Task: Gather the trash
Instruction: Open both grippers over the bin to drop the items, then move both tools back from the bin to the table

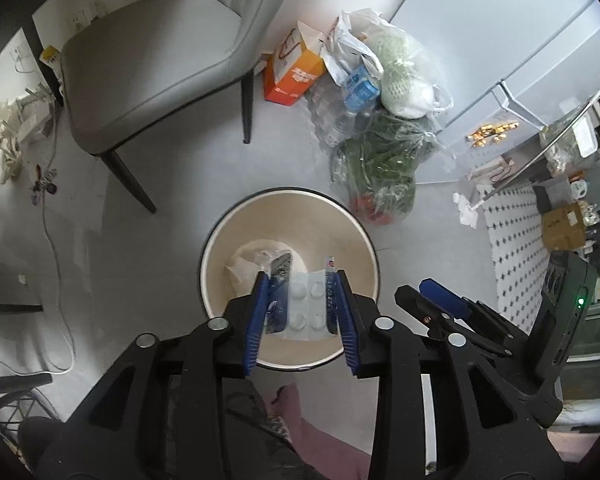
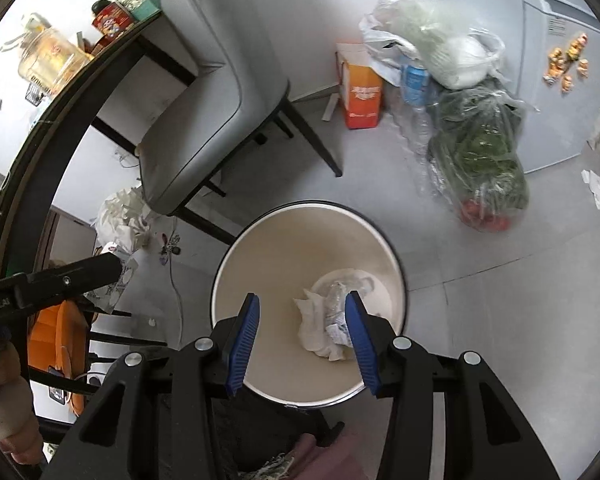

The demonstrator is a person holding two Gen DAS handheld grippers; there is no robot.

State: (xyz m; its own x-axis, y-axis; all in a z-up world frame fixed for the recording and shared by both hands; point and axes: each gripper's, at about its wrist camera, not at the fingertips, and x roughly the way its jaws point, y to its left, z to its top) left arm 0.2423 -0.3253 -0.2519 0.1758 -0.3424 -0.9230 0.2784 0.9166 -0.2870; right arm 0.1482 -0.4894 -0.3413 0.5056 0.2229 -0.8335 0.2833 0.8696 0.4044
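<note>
A round cream plastic waste bin (image 1: 352, 248) with a dark rim stands on the pale floor, and both tools hang directly above its mouth. The left gripper (image 1: 302, 284) clamps a clear blister pack with white round tablets (image 1: 306, 308) between its blue ribbed pads, above the bin's inside. The right gripper (image 2: 303, 300) stands released, nothing between its pads. Crumpled white tissue and wrappers (image 2: 332, 316) lie at the bin's bottom. Beyond the bin stands a grey upholstered chair (image 1: 152, 64); a clear bag of green vegetables (image 1: 380, 168) lies just beside the bin's far rim.
</note>
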